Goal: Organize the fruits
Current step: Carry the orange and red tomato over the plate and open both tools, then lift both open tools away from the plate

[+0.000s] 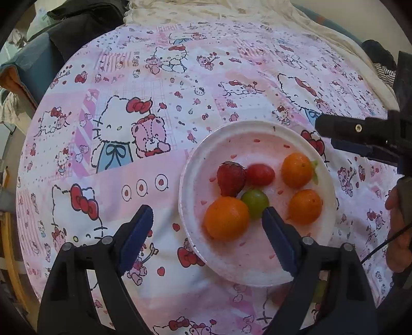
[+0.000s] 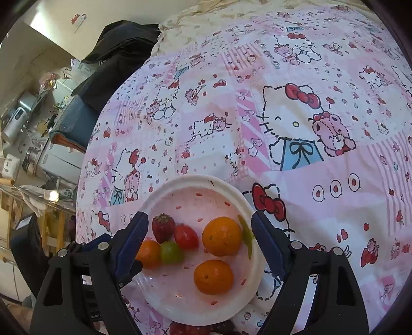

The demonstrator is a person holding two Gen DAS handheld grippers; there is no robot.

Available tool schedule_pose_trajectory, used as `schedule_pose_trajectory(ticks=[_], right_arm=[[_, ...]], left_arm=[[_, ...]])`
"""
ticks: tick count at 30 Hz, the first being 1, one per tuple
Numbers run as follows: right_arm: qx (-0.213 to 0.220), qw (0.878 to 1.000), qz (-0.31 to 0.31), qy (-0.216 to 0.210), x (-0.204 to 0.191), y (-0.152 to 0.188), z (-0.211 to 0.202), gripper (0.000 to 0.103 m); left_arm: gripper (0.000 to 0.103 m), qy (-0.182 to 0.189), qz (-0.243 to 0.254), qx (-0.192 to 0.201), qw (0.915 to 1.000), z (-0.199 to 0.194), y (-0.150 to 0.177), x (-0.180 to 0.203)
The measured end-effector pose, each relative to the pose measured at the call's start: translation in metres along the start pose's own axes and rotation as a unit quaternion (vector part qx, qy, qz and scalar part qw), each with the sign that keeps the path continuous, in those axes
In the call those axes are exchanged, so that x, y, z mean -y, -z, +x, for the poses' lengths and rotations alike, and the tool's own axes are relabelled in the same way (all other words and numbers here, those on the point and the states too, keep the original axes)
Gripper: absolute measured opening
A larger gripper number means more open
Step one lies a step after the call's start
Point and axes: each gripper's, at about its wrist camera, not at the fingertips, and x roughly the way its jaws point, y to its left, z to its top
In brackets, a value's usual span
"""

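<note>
Six small fruits sit gathered on a white plate [image 1: 257, 128] resting on a bed covered with a pink cartoon-cat sheet [image 1: 144, 85]: a strawberry [image 1: 230, 177], a red tomato [image 1: 260, 174], a green grape [image 1: 255, 203] and three oranges, the largest [image 1: 226, 218] touching the grape and the other two [image 1: 296, 169] [image 1: 305, 206] lying apart on the plate's far side. The left tongs [image 1: 207, 221] hover wide open and empty over the plate's near edge, one finger above the sheet and the other just beside the grape. The right tongs [image 2: 199, 237] are likewise spread wide and hold nothing, their fingers straddling most of the plate from the opposite side.

The sorting looks well advanced, with most of the fruit already on the plate. Something red [image 2: 188, 328] shows at the bottom edge of the right wrist view, just below the plate's rim, and may be fruit not yet collected; it is too cut off to tell. A green smear or leaf [image 2: 247, 237] lies against the plate's inner wall beside an orange.

Around the bed, a dark garment [image 2: 121, 59] is heaped at the head end by a cream blanket [image 1: 206, 10], and a cluttered kitchen counter [image 2: 25, 134] stands well apart. With both tongs crowding one plate, each is the main obstacle to the other.
</note>
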Motion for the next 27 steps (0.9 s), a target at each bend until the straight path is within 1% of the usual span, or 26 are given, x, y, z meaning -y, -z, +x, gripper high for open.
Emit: schedule_pose_trajectory(ticks=[8,10,16,23,27], right_arm=[[0.023,1.0,0.004,0.002,0.0,-0.006,-0.019,0.085],[0.027,1.0,-0.004,0.004,-0.003,-0.008,-0.025,0.085],[0.049,0.999,-0.004,0.007,-0.007,-0.003,-0.045,0.085],[0.069,0.997,-0.008,0.02,-0.011,0.009,-0.071,0.085],[0.078,0.997,-0.011,0.028,-0.013,0.018,-0.085,0.085]], left_arm=[[0.084,-0.01,0.006,0.017,0.9998,-0.011,0.002,0.0],[0.084,-0.013,0.005,0.025,0.9996,-0.017,0.004,0.0],[0.084,-0.027,-0.019,0.053,0.9981,-0.038,0.005,-0.008],[0.084,-0.023,-0.058,0.067,0.9958,-0.063,0.011,-0.022],[0.084,-0.013,-0.078,0.088,0.993,-0.08,0.019,-0.032]])
